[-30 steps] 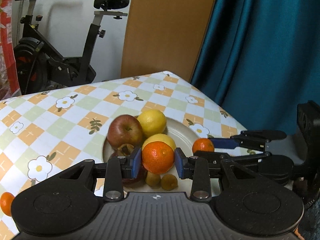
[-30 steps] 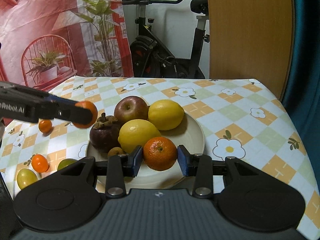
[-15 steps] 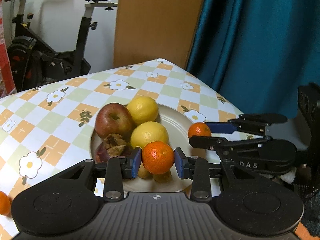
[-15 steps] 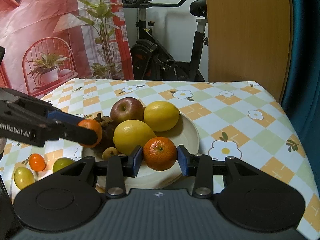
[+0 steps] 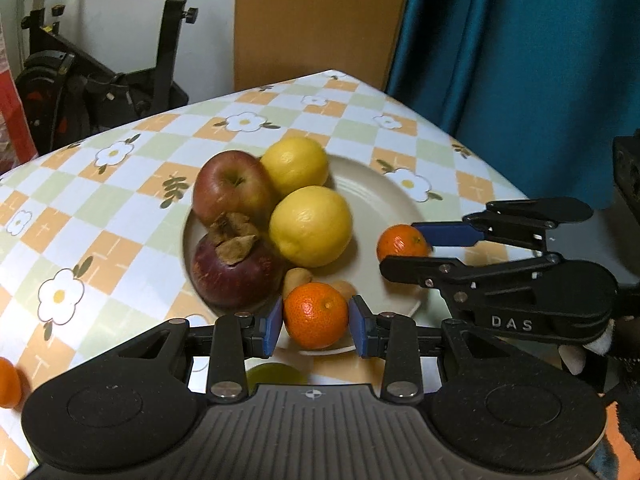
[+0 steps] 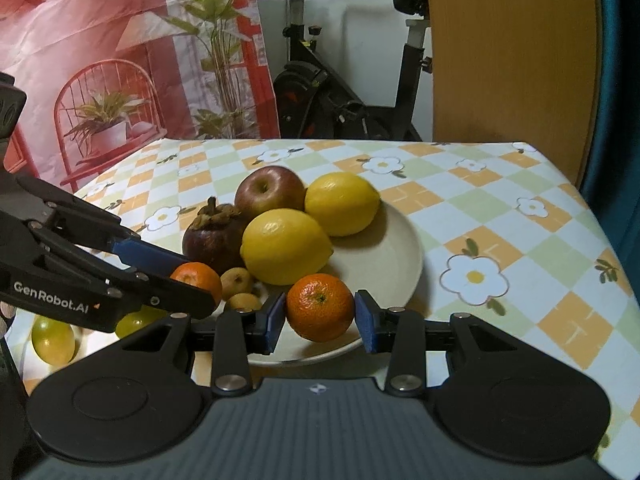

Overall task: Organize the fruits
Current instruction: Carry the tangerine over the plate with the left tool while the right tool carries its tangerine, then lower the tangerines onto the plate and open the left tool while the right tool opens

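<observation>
On the near edge of the plate (image 6: pixel 404 248): both grippers are closing in, each with a mandarin.
Left gripper (image 5: pixel 316 326): clamped on a small mandarin (image 5: pixel 315 315), over the plate's near rim.
Right gripper (image 6: pixel 320 316): pads pressed on a second mandarin (image 6: pixel 320 306), just above the near rim.
Already on the plate: apple (image 6: pixel 269 192), two lemons (image 6: pixel 285 245), mangosteen (image 6: pixel 214 236), small brown fruits (image 6: pixel 237 280).
Left to do: set down both mandarins; green fruits (image 6: pixel 53 340) at near left and an orange one (image 5: pixel 8 382) lie off the plate.
Progress: judged well past halfway.
</observation>
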A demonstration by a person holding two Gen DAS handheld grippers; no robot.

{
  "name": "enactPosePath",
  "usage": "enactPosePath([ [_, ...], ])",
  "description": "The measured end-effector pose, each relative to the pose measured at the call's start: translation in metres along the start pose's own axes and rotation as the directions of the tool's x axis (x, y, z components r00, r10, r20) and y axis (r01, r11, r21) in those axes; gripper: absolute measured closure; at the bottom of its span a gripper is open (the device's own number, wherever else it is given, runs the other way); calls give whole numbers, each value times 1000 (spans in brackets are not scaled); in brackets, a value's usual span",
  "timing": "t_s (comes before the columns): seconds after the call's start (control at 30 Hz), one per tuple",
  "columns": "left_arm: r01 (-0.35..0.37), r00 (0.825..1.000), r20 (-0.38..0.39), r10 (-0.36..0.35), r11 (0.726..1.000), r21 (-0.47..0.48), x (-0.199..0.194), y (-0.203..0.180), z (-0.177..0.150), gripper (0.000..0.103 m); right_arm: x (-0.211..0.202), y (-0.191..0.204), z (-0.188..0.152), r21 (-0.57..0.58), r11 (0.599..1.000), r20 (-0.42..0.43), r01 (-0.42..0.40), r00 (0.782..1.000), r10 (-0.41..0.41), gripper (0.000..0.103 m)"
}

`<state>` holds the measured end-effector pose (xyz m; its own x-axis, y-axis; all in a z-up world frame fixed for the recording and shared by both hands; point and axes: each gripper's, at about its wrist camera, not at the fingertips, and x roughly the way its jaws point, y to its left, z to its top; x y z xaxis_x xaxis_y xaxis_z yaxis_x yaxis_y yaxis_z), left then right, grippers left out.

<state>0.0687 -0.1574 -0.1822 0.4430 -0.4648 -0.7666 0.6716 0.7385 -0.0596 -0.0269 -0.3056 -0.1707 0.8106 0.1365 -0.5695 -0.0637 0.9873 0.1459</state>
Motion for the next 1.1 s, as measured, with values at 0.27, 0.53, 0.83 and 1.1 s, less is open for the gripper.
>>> enactPosePath([
  [0.27, -5, 1000, -4, 4, 1000, -12, 8, 3, 1, 65, 11, 8, -3, -3, 1000, -23, 9, 1000, -9, 62],
  [0.53, 4, 1000, 18, -4, 999, -33, 0, 7, 1, 64, 16, 17, 2, -3, 1000, -28, 24, 999, -24, 61],
  [0.83, 41, 998, 57, -37, 998, -56, -22, 15, -2, 64, 0, 26, 8, -15, 999, -1, 46, 999, -46, 61],
  [1.1, 31, 991, 130, -19, 995, -90, -59, 40, -9, 64, -10, 43, 16, -17, 999, 30, 40, 999, -40, 61],
])
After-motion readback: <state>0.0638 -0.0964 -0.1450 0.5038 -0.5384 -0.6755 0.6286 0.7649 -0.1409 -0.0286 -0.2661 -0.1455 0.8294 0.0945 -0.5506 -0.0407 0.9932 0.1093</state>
